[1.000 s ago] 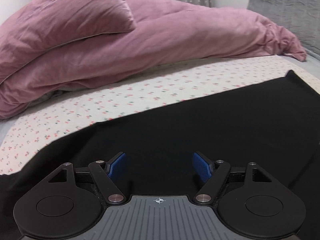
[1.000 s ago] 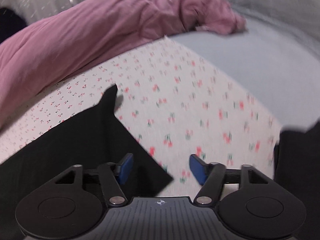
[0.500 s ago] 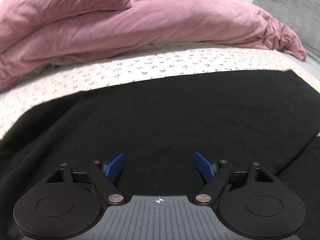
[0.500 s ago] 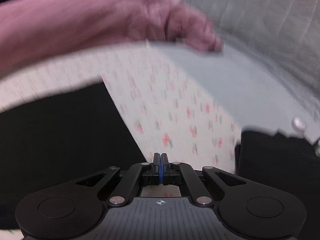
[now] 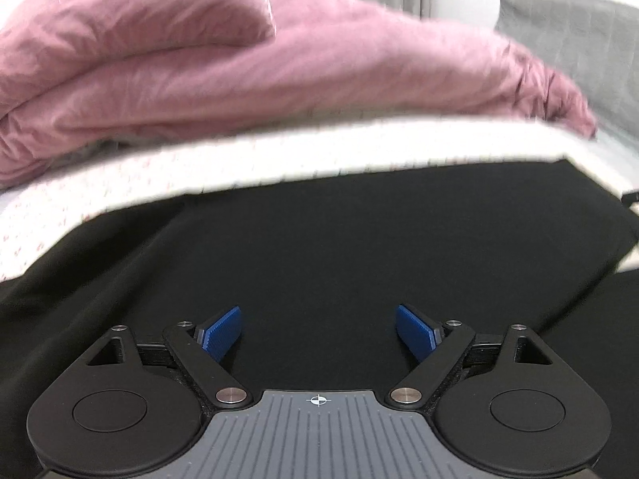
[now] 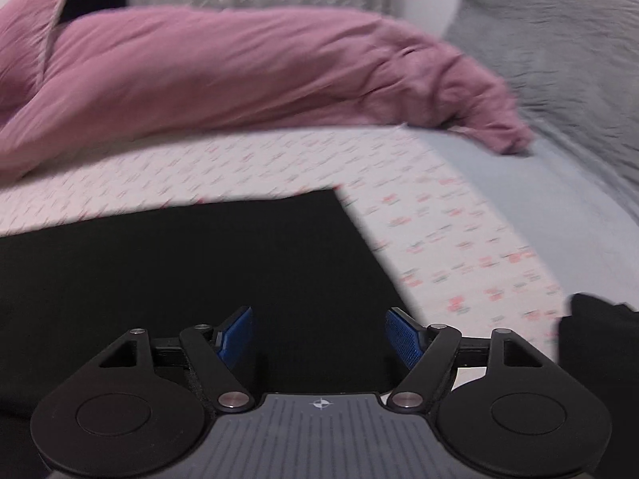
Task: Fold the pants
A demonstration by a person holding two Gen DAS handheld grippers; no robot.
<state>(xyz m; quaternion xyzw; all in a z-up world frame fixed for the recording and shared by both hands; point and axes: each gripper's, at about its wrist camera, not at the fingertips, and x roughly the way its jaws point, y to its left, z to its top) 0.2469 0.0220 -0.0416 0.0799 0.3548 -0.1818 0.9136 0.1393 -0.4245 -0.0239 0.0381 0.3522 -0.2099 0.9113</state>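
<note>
Black fabric pants [image 5: 359,247] lie flat on the floral-print bedsheet [image 6: 459,239]. Left gripper [image 5: 318,329] and right gripper [image 6: 318,337] hover above, both released, jaws just opened, nothing between them.

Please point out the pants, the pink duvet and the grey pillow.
pants [image 5: 359,239], left wrist view, flat middle.
pink duvet [image 6: 239,80], right wrist view, top surface.
grey pillow [image 6: 559,40], right wrist view, its face.
</note>
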